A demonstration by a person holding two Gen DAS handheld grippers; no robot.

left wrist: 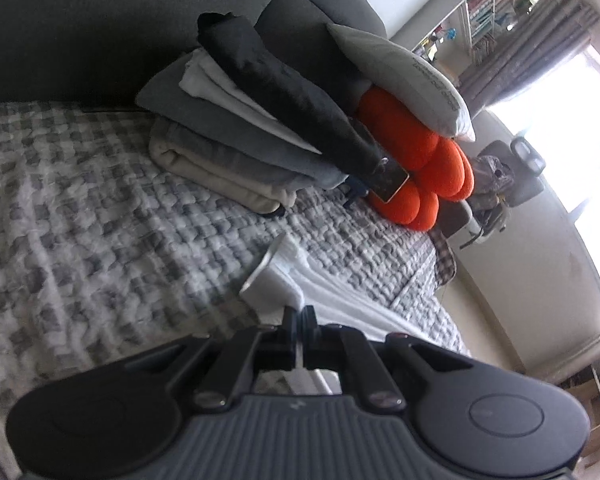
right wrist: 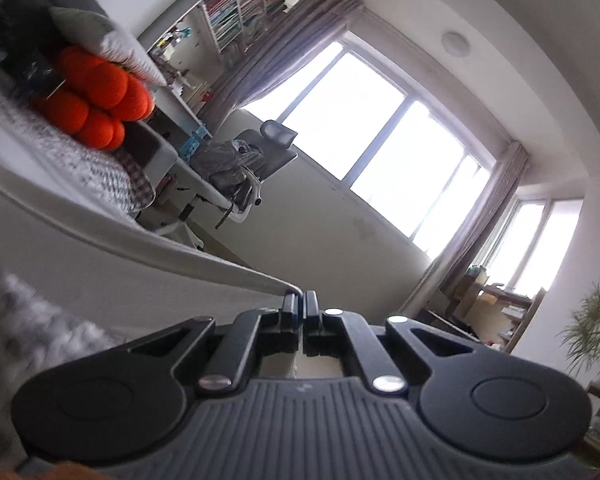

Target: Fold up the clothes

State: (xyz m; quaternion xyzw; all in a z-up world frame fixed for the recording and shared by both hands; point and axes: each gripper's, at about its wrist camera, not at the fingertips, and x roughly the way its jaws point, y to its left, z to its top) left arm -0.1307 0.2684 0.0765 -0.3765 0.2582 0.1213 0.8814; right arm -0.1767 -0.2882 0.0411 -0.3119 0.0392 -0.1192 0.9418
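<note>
A white garment [left wrist: 284, 280] lies on the grey checked bedspread [left wrist: 100, 208]. My left gripper [left wrist: 299, 314] is shut on a bunched white corner of it, low over the bed. In the right wrist view the same white garment [right wrist: 112, 236] stretches taut from the left up to my right gripper [right wrist: 300, 300], which is shut on its edge and lifted off the bed, facing the window. A stack of folded clothes [left wrist: 236, 132], grey, white, beige and black, rests at the head of the bed.
An orange knot cushion [left wrist: 416, 160] and a grey pillow [left wrist: 404, 80] lie beside the stack, with a phone [left wrist: 388, 182] leaning there. A dark headboard [left wrist: 100, 20] rises behind. Off the bed stand an office chair [right wrist: 260, 152], a desk [right wrist: 180, 112], bookshelves [right wrist: 244, 0] and windows [right wrist: 380, 128].
</note>
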